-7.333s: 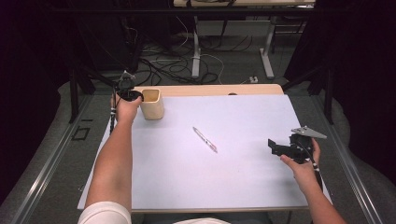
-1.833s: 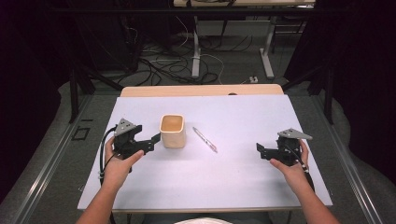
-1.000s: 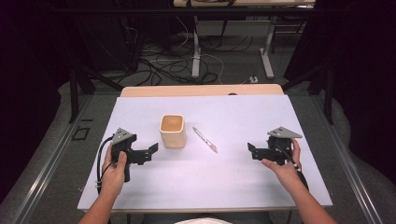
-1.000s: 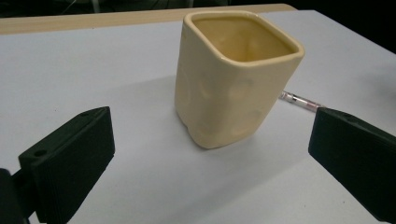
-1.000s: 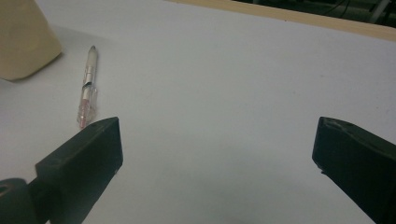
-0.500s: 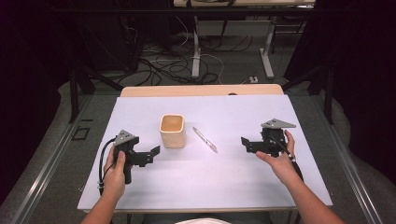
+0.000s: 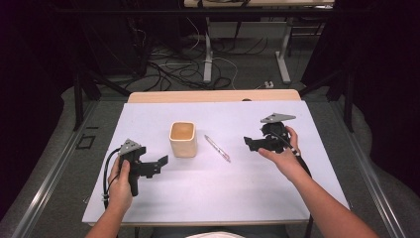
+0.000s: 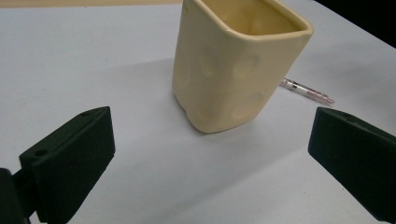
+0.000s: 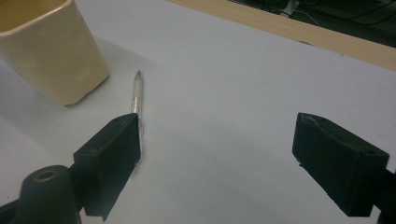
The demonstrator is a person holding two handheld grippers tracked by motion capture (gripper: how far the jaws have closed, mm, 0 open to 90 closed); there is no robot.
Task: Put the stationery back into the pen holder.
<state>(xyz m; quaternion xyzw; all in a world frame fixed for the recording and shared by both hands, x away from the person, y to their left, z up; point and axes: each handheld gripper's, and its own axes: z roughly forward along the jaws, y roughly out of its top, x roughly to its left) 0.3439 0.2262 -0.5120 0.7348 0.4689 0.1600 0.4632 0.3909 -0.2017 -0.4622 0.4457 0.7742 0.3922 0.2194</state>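
A cream square cup (image 7: 183, 139) stands upright on the white sheet (image 7: 223, 193), left of centre. A slim pen (image 7: 218, 148) lies just right of it. My left gripper (image 7: 159, 163) rests open to the cup's near left. Seen from that gripper (image 8: 210, 140), the cup (image 8: 238, 65) stands just beyond the wide jaws, apart from them, and the pen (image 8: 306, 90) lies behind it. My right gripper (image 7: 250, 144) hovers right of the pen, pointing at it. In its own view (image 9: 217, 126) the jaws have just been closing a little and hold nothing. The pen (image 9: 137, 91) runs under the left jaw, near the cup (image 9: 51, 51).
The table's wooden back edge (image 7: 213, 95) shows beyond the sheet. Cables and desk legs (image 7: 208, 54) lie on the floor behind. Dark curtains flank both sides.
The right gripper has moved left and away from the person, toward the pen, rising slightly. The left gripper has stayed put since a second ago. Much earlier, it brought the cup from the far left corner.
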